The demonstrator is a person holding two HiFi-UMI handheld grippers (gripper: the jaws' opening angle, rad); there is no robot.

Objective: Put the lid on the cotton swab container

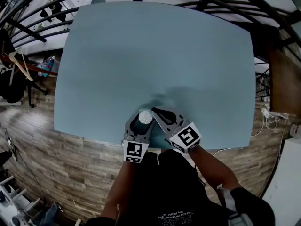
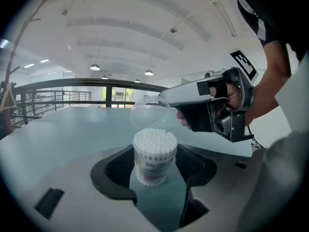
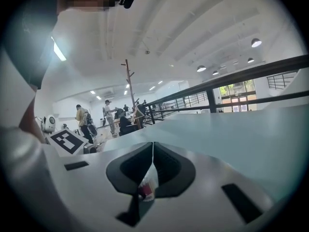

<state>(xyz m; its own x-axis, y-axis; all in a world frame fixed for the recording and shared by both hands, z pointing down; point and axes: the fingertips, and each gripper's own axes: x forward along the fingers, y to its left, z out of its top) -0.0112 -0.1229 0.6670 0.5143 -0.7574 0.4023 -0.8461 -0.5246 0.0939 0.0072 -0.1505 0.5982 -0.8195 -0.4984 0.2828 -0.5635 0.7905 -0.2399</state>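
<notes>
The blue table (image 1: 141,55) bears everything near its front edge. Our left gripper (image 1: 143,120) has its jaws closed against the sides of the cotton swab container (image 2: 154,158), which stands upright and uncovered. Our right gripper (image 2: 163,99) pinches the rim of the clear lid (image 2: 148,111), just above the swabs. We judge the lid light, thin and slippery, so a gentle hold on the rim suits it.
</notes>
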